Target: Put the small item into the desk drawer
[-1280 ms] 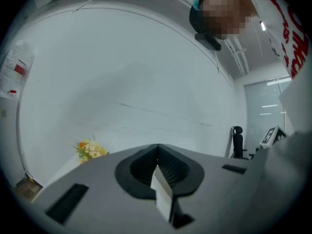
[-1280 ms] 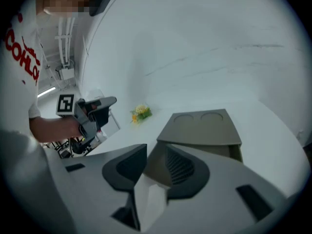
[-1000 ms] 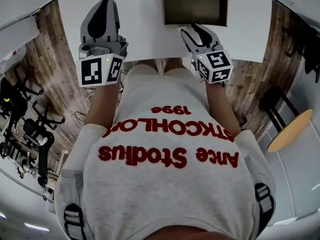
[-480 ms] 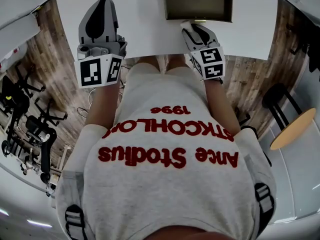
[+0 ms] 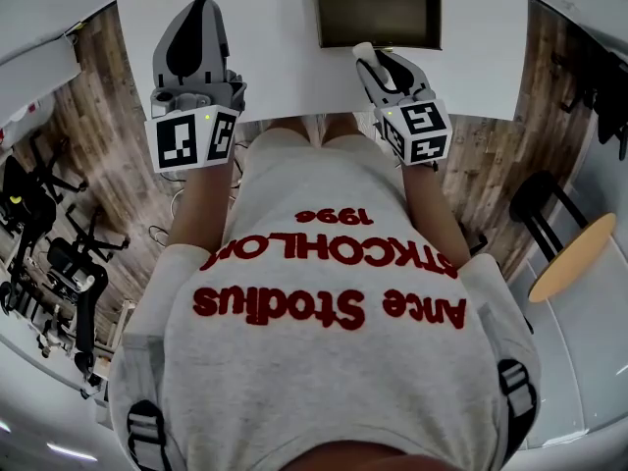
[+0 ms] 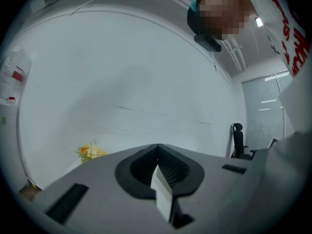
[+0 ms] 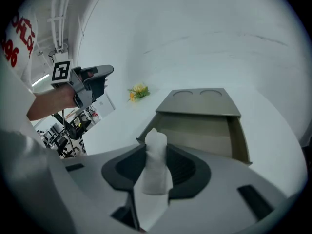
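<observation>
A small white item [image 7: 155, 162] stands upright between the jaws of my right gripper [image 7: 156, 155], which are closing on it. In the head view the right gripper [image 5: 373, 59] hovers at the front edge of the open drawer [image 5: 378, 20], and the white item [image 5: 364, 51] pokes out at its tip. The drawer [image 7: 195, 130] is tan-grey and looks empty inside. My left gripper [image 5: 199, 8] is held over the white desk [image 5: 275, 37] to the left, its jaws together with nothing in them [image 6: 158, 172].
A small bunch of yellow flowers [image 7: 138, 90] lies at the far left of the desk. The person's torso in a grey printed shirt fills the lower head view. A round wooden stool [image 5: 569, 258] stands on the floor at the right.
The right gripper nudged toward the drawer front and drifted slightly back, still holding the white item. The left gripper barely moved.
</observation>
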Motion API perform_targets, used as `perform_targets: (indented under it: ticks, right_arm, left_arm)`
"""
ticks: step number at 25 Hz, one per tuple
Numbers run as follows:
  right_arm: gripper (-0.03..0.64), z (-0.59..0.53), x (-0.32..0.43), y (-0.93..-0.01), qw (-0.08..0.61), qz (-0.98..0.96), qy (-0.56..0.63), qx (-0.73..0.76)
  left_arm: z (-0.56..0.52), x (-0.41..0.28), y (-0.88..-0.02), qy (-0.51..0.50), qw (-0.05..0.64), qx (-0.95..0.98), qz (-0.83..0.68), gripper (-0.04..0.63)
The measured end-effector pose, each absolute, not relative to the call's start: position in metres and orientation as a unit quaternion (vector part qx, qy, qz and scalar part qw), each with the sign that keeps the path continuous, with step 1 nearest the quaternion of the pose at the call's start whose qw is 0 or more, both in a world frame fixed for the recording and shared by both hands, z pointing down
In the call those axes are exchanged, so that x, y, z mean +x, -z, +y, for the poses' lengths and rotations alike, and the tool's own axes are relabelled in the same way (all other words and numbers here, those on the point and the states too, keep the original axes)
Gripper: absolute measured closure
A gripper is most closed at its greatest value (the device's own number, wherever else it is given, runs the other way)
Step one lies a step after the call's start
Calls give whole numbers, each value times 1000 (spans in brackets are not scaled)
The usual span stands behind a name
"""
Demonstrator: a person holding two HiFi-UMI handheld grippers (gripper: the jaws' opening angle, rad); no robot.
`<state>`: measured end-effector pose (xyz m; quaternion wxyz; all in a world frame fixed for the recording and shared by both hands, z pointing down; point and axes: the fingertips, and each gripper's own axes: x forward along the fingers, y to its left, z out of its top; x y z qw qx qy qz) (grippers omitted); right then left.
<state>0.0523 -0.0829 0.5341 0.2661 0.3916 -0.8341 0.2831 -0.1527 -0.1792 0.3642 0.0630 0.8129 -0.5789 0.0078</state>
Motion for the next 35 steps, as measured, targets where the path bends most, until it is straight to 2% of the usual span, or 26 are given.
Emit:
perform_targets:
  ticks: [14, 35]
  right_arm:
    - [485, -150, 69, -412, 98, -860, -205, 457]
    - [485, -193, 128, -259, -73, -850, -46, 519]
  left_arm:
    - [-187, -161, -323, 23, 17, 808, -589, 588]
    - [-201, -156, -265, 67, -49, 801, -592, 588]
